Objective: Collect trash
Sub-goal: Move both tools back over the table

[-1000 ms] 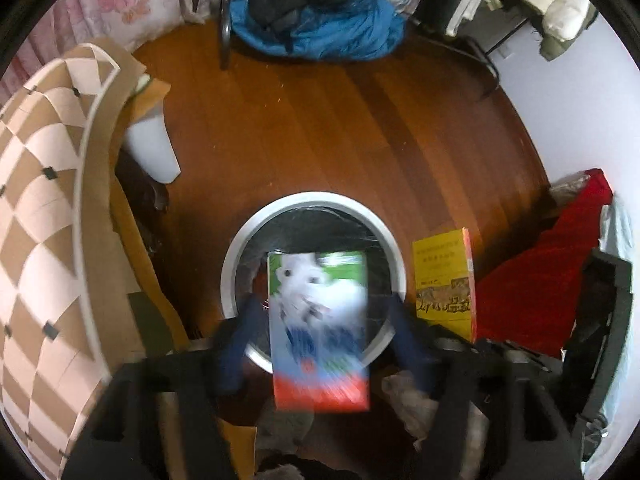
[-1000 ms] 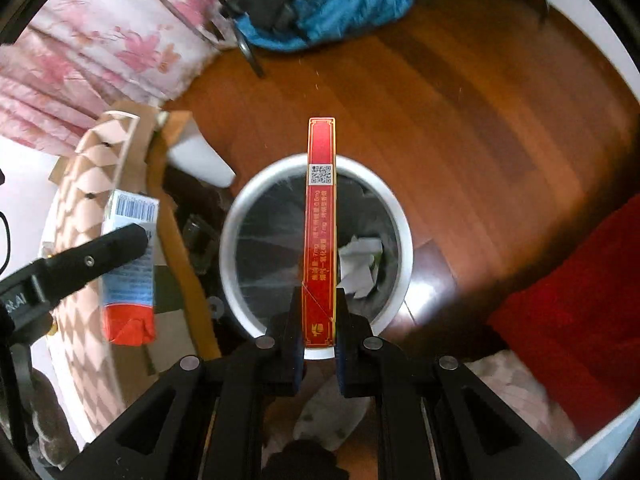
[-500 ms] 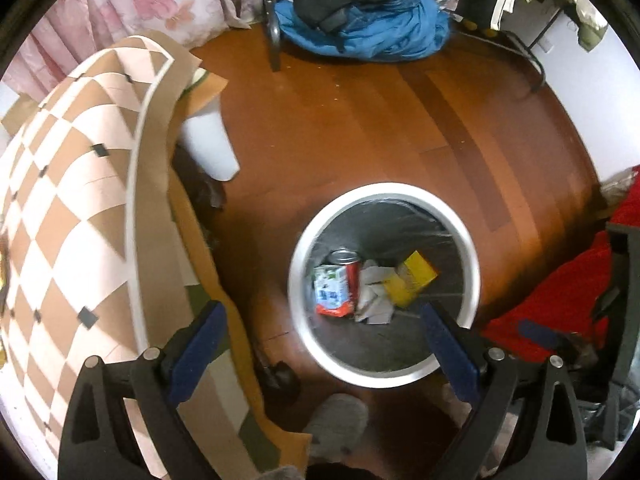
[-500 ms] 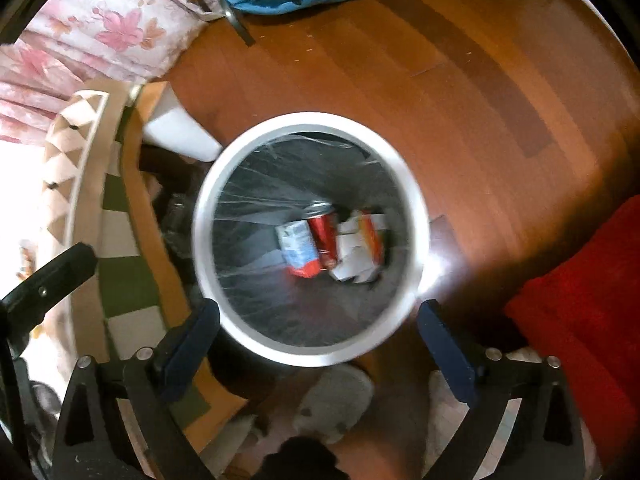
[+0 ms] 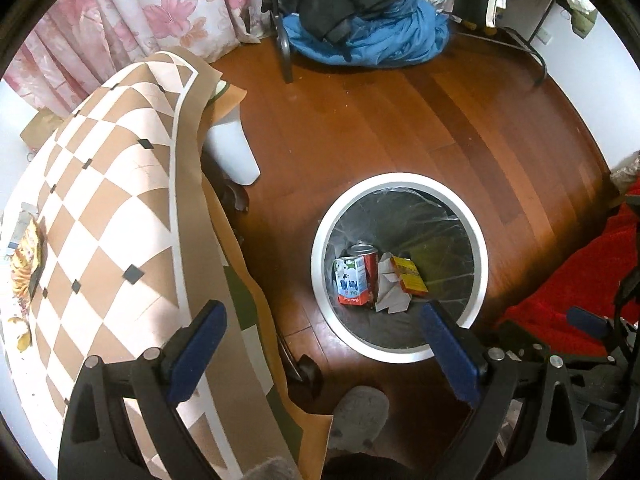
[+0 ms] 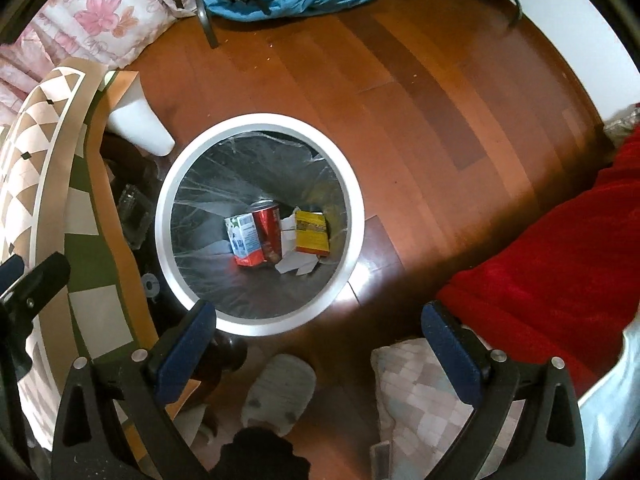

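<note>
A round white-rimmed trash bin (image 5: 320, 276) with a clear liner stands on the wooden floor; it also shows in the right wrist view (image 6: 162, 216). Inside lie a white and blue milk carton (image 5: 350, 284), a red can (image 5: 366, 264), crumpled white paper (image 5: 390, 296) and a yellow and red box (image 5: 408, 280). The same carton (image 6: 244, 242), can (image 6: 269, 232) and box (image 6: 312, 232) show in the right wrist view. My left gripper (image 5: 320, 336) is open and empty above the bin's near left edge. My right gripper (image 6: 318, 338) is open and empty above the bin's near rim.
A table with a checkered brown and white cloth (image 5: 104, 216) stands left of the bin, with wrappers (image 5: 26, 264) on it. A red blanket (image 6: 560, 248) lies at the right. Blue and black clothes (image 5: 368, 36) are piled at the far side. A grey slipper (image 6: 278, 392) is near me.
Both grippers opened and dropped the milk carton and the yellow and red box into the bin. Both grippers have since risen, and the left one shifted left towards the table.
</note>
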